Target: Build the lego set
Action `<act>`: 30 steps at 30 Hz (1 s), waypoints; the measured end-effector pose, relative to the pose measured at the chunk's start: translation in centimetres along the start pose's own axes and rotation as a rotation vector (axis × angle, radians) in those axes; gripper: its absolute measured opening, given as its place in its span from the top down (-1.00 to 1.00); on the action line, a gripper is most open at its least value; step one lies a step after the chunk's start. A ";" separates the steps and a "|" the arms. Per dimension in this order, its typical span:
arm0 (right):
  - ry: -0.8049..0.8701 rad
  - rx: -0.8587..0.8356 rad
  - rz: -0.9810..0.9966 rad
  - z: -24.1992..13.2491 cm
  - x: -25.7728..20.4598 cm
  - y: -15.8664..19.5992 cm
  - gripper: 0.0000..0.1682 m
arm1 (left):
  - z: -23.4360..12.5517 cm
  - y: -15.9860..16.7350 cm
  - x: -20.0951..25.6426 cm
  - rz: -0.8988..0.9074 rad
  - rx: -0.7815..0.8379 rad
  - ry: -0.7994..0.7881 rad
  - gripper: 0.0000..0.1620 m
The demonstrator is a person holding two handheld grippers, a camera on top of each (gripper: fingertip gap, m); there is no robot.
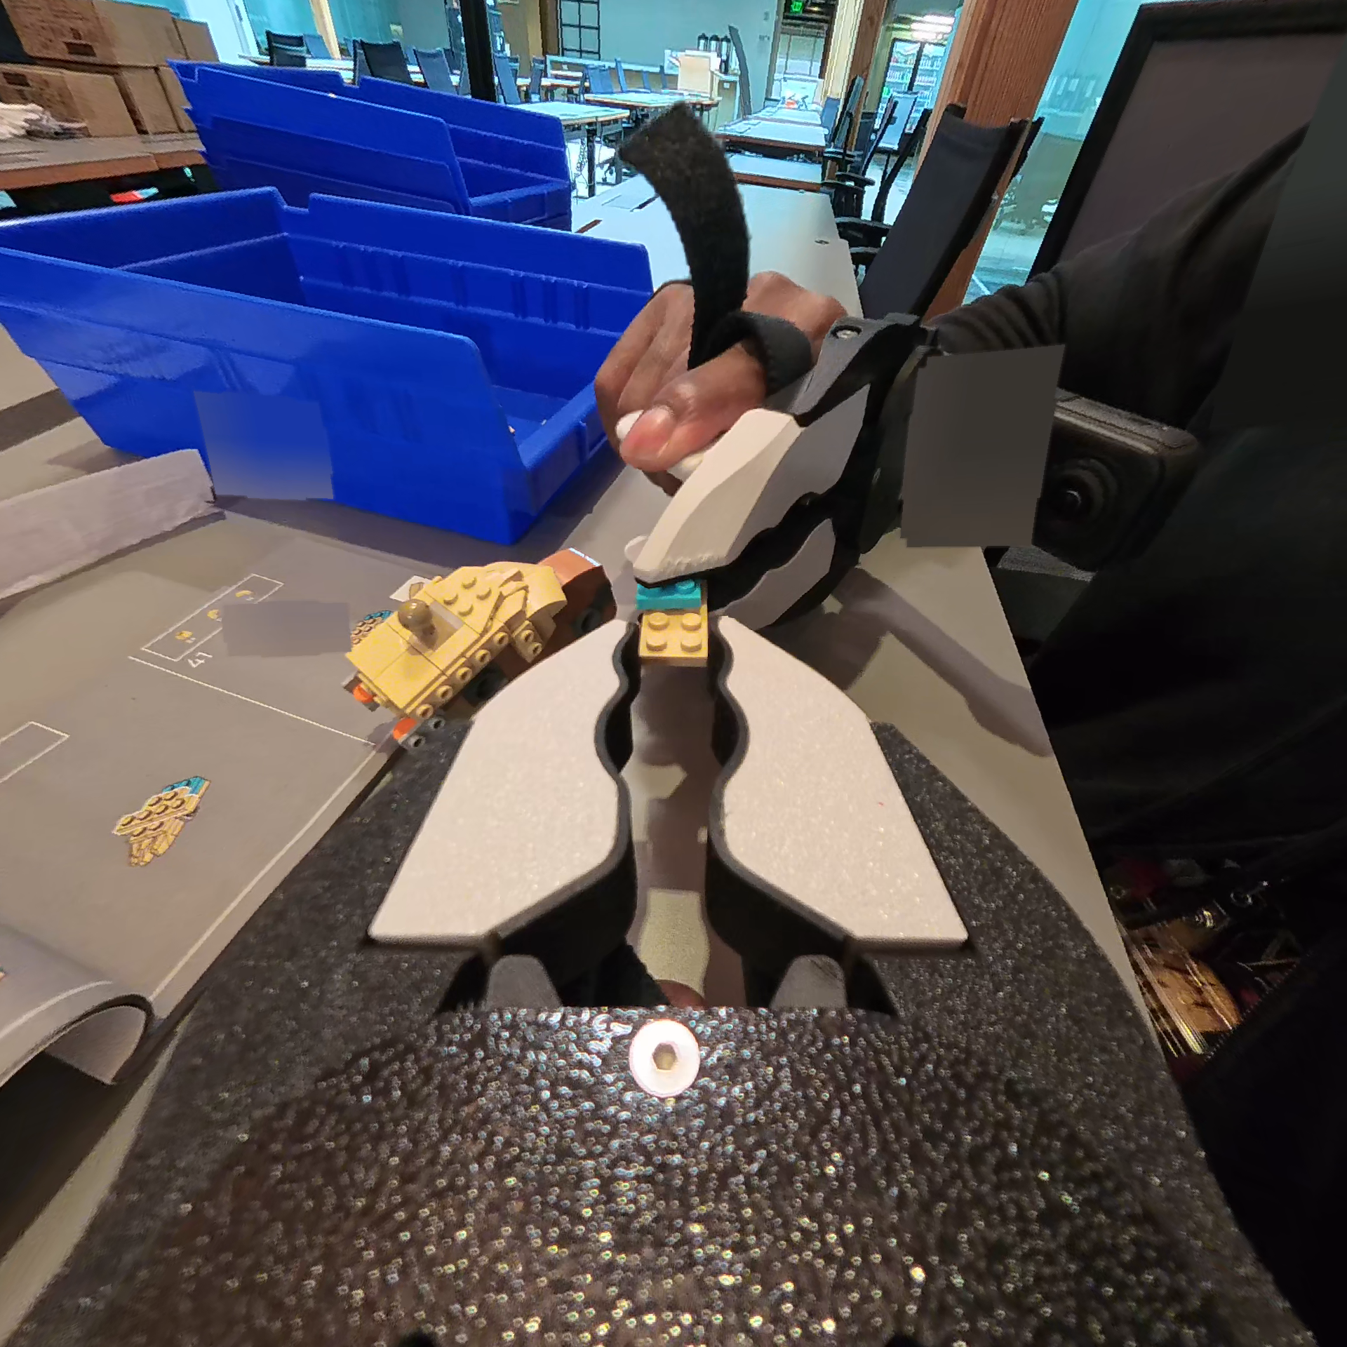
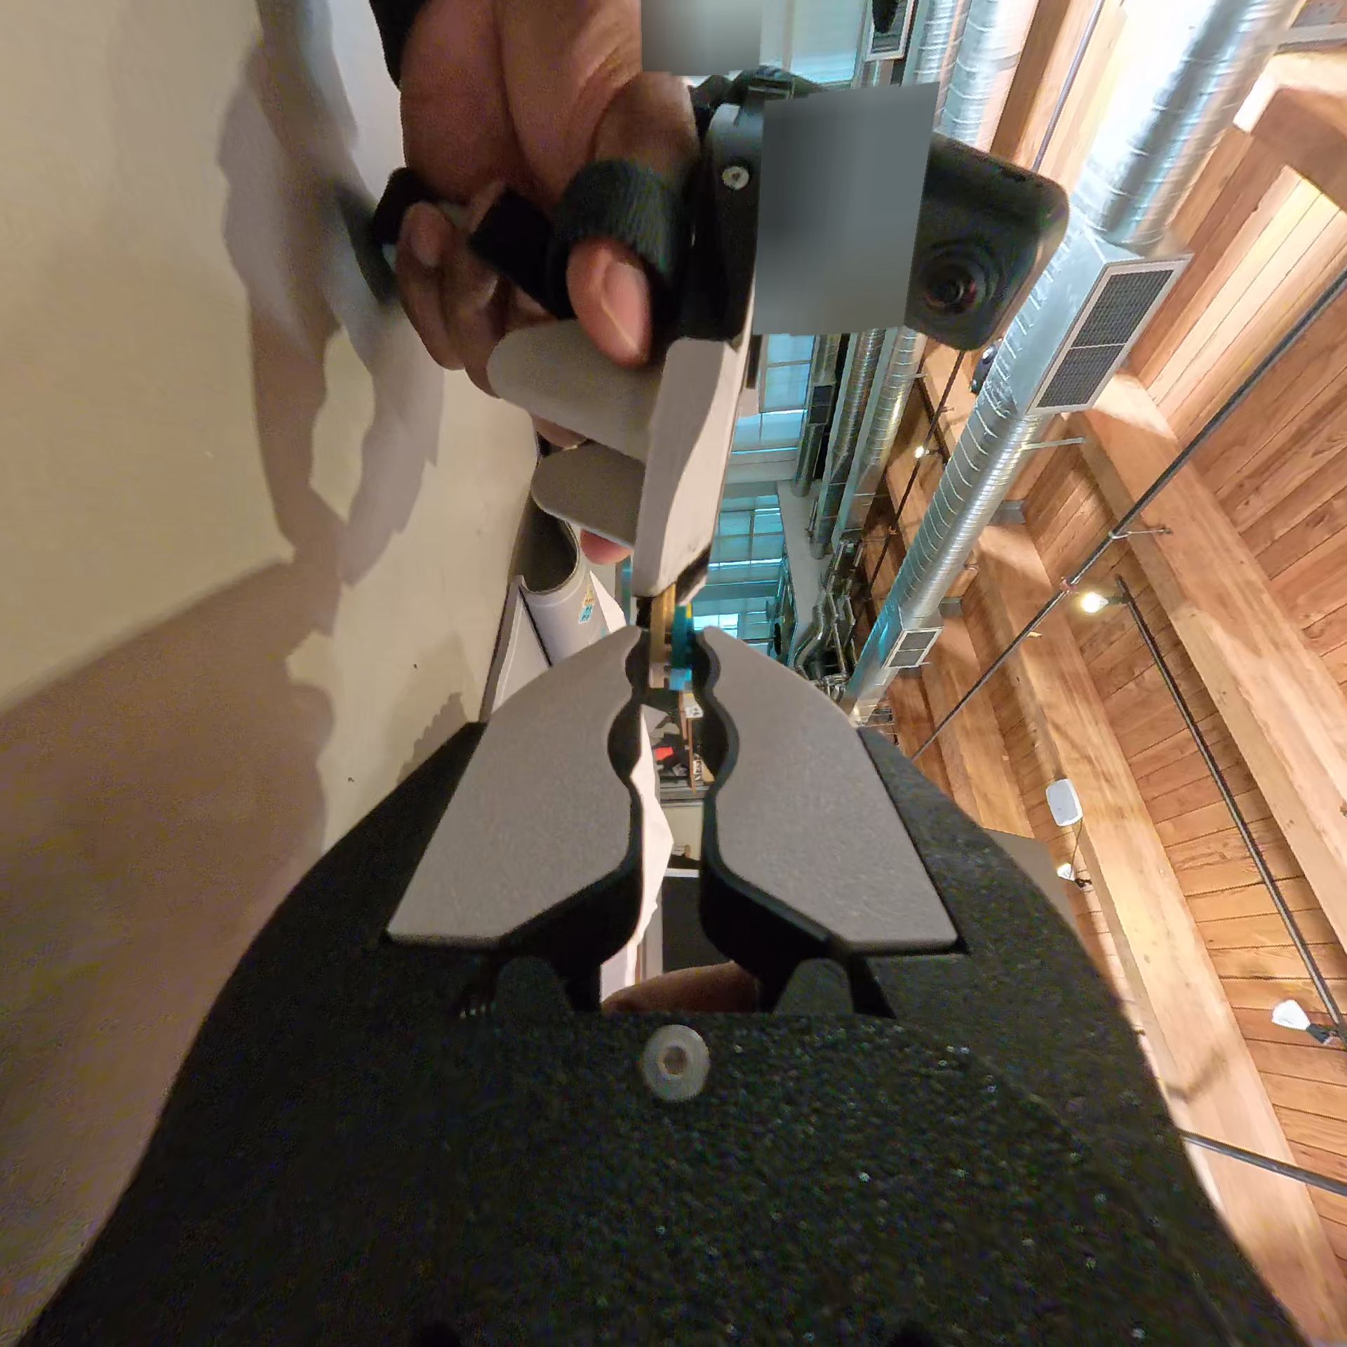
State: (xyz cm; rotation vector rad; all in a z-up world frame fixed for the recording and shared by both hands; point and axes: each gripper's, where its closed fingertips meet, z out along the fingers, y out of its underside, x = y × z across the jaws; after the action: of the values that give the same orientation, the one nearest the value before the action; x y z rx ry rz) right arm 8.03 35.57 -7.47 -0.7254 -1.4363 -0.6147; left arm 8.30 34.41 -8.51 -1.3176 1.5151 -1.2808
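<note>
Tan plate [image 1: 674,635] — pinched in left claw [image 1: 672,641]; right claw [image 1: 667,576] seemingly grips teal plate [image 1: 667,596].

Both grippers wear pale grey fingers [image 1: 547,787] on speckled black bodies. Between their tips sit a tan plate [image 1: 674,635] and a teal plate [image 1: 667,596]. The half-built model [image 1: 466,641] is tan and brown with orange tips. The bins [image 1: 328,350] are bright blue; the booklet [image 1: 219,729] is grey.
</note>
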 end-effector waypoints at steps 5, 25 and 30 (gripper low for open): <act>0.002 -0.023 -0.067 0.0 0.1 0.1 0.88 | 0.1 0.0 0.0 0.018 -0.002 -0.015 0.79; 0.003 0.038 -0.021 -0.3 0.7 -0.8 0.88 | -0.3 -0.7 0.5 0.044 0.054 0.019 0.80; 0.004 0.086 -0.003 -0.6 1.1 -1.7 0.88 | -0.5 -1.0 1.3 0.044 0.087 0.089 0.80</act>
State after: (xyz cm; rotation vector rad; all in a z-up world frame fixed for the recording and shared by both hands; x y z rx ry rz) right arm 7.16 34.11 -6.26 -0.6536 -1.4519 -0.5529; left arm 7.79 33.33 -7.30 -1.1799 1.5233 -1.3775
